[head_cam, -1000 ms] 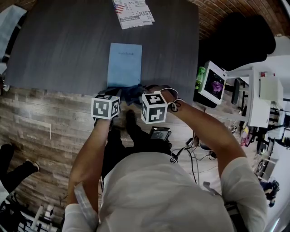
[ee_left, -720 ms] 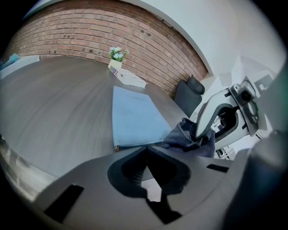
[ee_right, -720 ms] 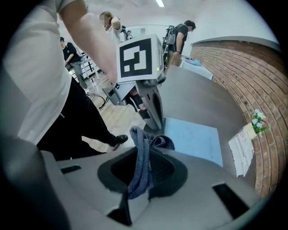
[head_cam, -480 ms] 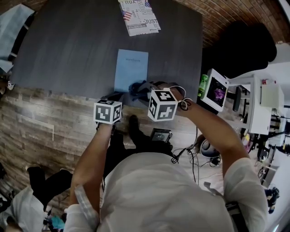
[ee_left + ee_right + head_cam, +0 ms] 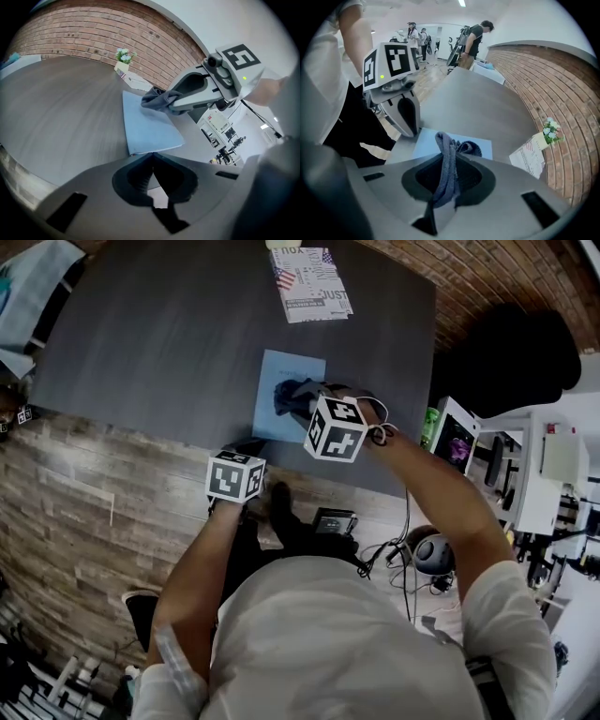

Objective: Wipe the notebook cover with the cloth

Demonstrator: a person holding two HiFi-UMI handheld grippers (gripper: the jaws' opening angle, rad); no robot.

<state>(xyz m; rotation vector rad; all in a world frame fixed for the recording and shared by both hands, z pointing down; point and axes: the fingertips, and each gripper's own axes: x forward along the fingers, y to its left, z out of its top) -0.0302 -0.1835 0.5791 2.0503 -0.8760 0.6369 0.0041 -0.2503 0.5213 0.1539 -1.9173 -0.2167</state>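
Note:
A light blue notebook lies flat near the front edge of the dark table. My right gripper hangs over the middle of the cover, shut on a dark blue cloth that bunches onto it. In the right gripper view the cloth hangs between the jaws above the notebook. My left gripper sits at the notebook's near left corner, by the table edge. Its jaws meet with nothing seen between them, just short of the notebook. Beyond it, the right gripper holds the cloth.
A printed leaflet lies at the far side of the table, next to a small flower pot. A pale cloth lies at the table's far left corner. A desk with a monitor stands to the right. People stand far off.
My right gripper has carried the cloth from the notebook's near edge forward onto the middle of the cover. The left gripper has stayed at the near corner.

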